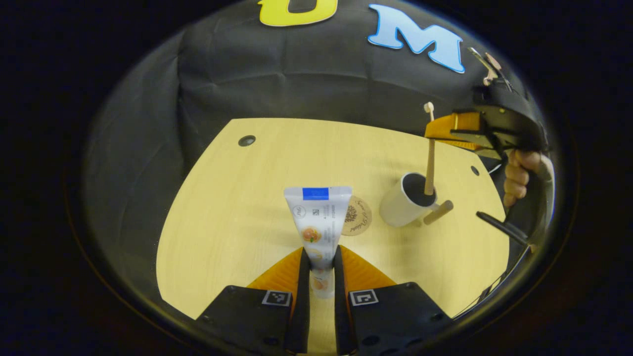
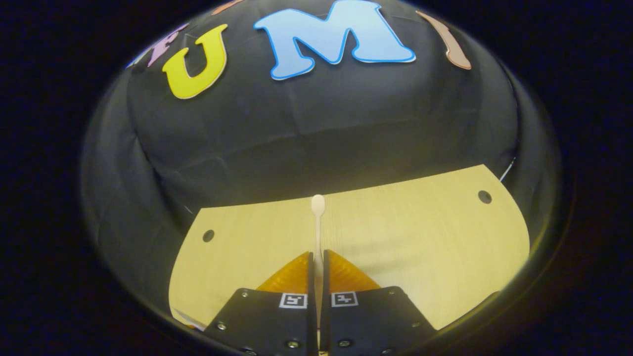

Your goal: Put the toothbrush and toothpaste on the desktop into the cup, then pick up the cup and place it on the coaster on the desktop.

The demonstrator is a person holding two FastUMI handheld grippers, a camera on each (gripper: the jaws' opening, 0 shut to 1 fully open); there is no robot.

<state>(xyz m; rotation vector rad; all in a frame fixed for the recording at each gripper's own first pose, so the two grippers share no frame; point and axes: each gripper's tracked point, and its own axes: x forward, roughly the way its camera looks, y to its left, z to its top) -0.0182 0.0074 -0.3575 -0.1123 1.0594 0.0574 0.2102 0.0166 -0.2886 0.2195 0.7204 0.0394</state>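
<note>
Toothpaste (image 1: 320, 217) is clamped between the left gripper (image 1: 321, 269) fingers, above the desk (image 1: 237, 222). Toothbrush (image 2: 317, 222) is pinched by the right gripper (image 2: 318, 262), its lower end already inside the cup (image 1: 408, 200) beside the coaster (image 1: 357, 216). Release judged next, then toothpaste insertion.

Pale wood-grain bench (image 1: 237, 217) ahead of and beneath the hand-held gripper, small dark round holes near its far corners; creased black cloth wall (image 2: 316, 128) rising just behind.
</note>
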